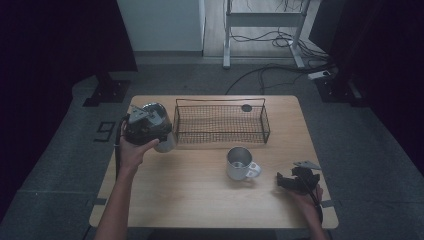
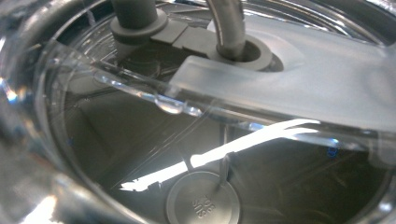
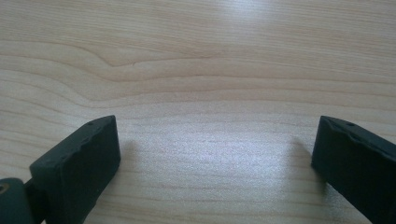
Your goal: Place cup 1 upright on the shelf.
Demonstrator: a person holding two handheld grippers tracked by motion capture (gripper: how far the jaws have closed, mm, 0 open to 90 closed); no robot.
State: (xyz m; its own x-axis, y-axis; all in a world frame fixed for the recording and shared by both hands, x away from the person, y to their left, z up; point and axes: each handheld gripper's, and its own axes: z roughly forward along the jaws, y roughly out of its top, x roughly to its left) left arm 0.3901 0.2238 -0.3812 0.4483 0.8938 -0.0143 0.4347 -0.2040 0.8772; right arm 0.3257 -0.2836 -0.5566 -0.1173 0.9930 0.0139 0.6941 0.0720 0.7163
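Observation:
My left gripper (image 1: 150, 130) is at the table's left, just left of the wire basket (image 1: 220, 123), and is shut on a shiny steel container (image 1: 162, 142) that leans in its hold. The left gripper view looks at close range onto the container's clear lid (image 2: 299, 79), with grey fittings and a round grey plug (image 2: 203, 200); the jaws are hidden. A steel mug (image 1: 239, 163) stands at the table's middle, its handle toward the front right. My right gripper (image 1: 286, 181) rests low at the front right, open, with bare wood between its pads (image 3: 79, 163).
The black wire basket is empty and stands at the back middle of the wooden table (image 1: 190, 200). A small black disc (image 1: 246, 107) lies behind it. Cables and desk legs (image 1: 227, 45) are on the floor beyond the table.

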